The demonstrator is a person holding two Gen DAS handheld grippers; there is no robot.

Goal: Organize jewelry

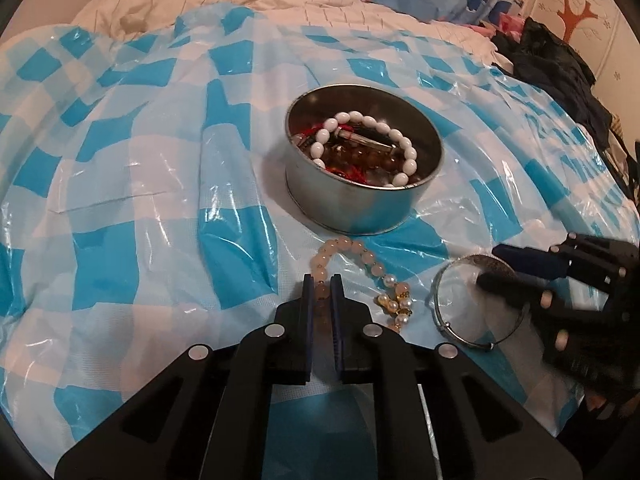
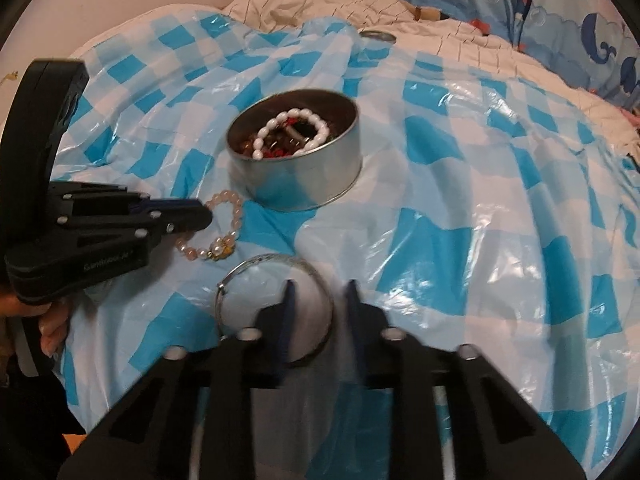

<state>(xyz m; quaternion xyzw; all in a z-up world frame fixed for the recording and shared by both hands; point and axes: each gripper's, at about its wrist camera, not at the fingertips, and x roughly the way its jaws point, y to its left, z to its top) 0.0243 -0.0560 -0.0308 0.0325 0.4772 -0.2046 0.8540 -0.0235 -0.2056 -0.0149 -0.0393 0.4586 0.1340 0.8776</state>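
In the left wrist view, the left gripper (image 1: 321, 286) has its fingers (image 1: 307, 300) drawn narrow around the near side of a pink bead bracelet (image 1: 362, 270), a bead pinched between them. The bracelet lies on a blue-and-white checked plastic sheet (image 1: 140, 208) spread over a bed. Just beyond it stands a round metal tin (image 1: 360, 208) with a white bead bracelet (image 1: 372, 140) on top of other jewelry inside. To the right lies a silver bangle (image 1: 478, 304); the right gripper (image 1: 490, 266) straddles its far rim, one finger inside the ring, one outside.

In the right wrist view, the right gripper (image 2: 318, 290) has its fingers (image 2: 289, 300) parted, the gap moderately wide, with the bangle (image 2: 276, 304) rim running between them; motion blur hides whether they touch it. The left gripper (image 2: 206, 212) comes in from the left onto the pink bracelet (image 2: 224, 228), which is near the tin (image 2: 298, 184). A small second tin (image 2: 377, 36) sits at the sheet's (image 2: 500, 200) far edge.
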